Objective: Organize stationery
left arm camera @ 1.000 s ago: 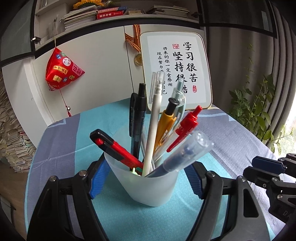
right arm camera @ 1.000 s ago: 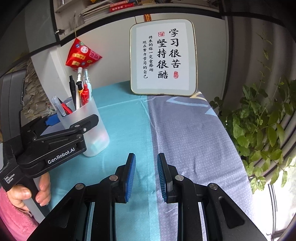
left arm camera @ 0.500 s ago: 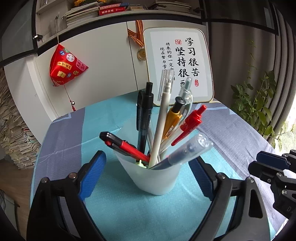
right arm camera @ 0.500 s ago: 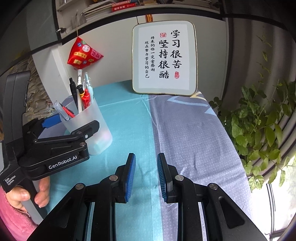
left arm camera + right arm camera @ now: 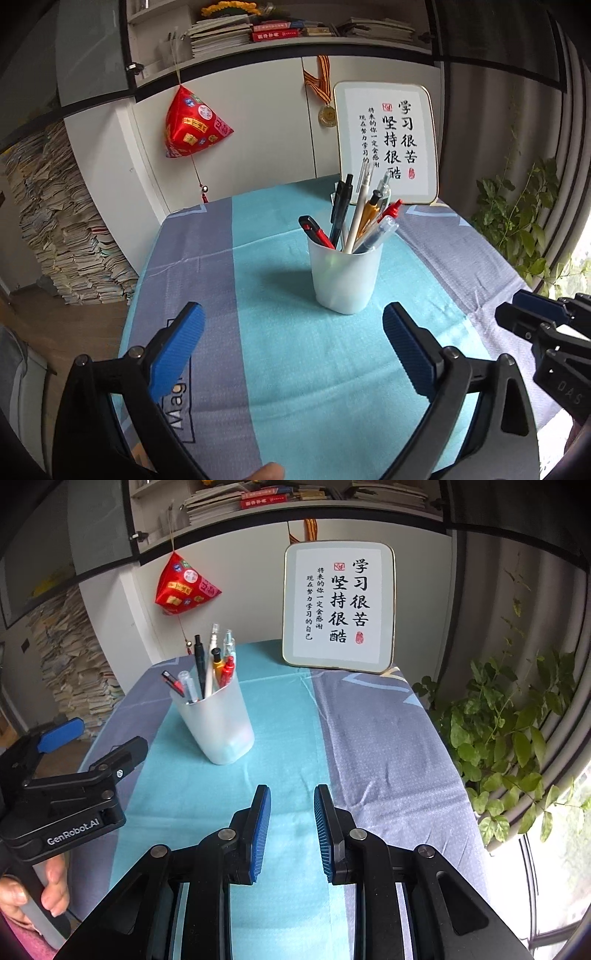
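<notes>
Two claws, both empty. Left claw [image 5: 293, 343] opening wide, cup [image 5: 345, 275] of pens [image 5: 364, 221] upright on surface [image 5: 295, 369], centre frame, ahead and clear. Right claw [image 5: 291, 827] narrowly apart, cup upper left; left nearer.

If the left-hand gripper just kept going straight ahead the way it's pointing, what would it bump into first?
Probably the white pen cup. It stands upright on the cloth just ahead of the left gripper, whose jaws are opening with nothing between them. Depth is uncertain; angled downward, it might meet the tablecloth first.
</notes>
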Tool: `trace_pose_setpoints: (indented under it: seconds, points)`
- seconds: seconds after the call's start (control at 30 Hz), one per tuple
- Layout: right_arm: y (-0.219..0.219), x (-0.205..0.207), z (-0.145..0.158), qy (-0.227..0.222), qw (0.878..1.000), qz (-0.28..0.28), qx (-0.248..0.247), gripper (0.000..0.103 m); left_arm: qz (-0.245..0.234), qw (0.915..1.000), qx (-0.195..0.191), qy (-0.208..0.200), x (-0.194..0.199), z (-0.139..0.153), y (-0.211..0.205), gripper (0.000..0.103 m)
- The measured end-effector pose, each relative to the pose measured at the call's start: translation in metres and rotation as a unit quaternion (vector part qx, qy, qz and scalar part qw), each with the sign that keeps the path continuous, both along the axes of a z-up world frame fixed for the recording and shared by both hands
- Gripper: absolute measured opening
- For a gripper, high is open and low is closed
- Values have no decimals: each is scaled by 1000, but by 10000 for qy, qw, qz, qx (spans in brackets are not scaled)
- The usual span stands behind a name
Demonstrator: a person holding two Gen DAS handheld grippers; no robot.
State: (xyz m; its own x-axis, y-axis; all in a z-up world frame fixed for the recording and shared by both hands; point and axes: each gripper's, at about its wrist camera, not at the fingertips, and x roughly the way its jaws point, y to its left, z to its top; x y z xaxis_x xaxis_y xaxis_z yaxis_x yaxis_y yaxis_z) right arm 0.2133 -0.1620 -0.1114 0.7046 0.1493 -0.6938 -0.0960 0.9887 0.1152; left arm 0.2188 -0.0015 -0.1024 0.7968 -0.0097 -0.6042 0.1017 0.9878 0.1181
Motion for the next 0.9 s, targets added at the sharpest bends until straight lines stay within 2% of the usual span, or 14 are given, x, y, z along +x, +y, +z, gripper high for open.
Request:
trace_pose_setpoints:
  seconds: [0.2, 0.23, 0.27, 0.33, 0.37, 0.57, 0.7, 0.9]
  points:
    - [5, -44, 28, -43, 9999, -121, 40, 24, 188, 9984, -413, -326, -61, 42, 12, 101]
    - [5, -52, 33, -84, 9998, -133, 73, 27, 170, 9981, -456, -385, -70, 47, 12, 102]
    - [4, -62, 39, -155, 9997, -156, 99, 33, 163, 9978, -464, -446, -81, 52, 12, 102]
    - [3, -82, 51, -387, 9989, -233, 159, 59, 182, 9973, -449, -552, -99, 58, 12, 102]
    - [2, -93, 58, -534, 9981, -269, 179, 61, 163, 9971, -456, -588, -109, 60, 12, 102]
    - [8, -143, 93, -1024, 9942, -290, 141, 62, 100, 9961, -492, -722, -151, 74, 12, 102]
    - [11, -170, 111, -1315, 9908, -283, 126, 71, 77, 9940, -543, -947, -177, 87, 13, 102]
    - [8, -194, 125, -1532, 9876, -319, 128, 72, 51, 9904, -569, -1256, -208, 103, 11, 102]
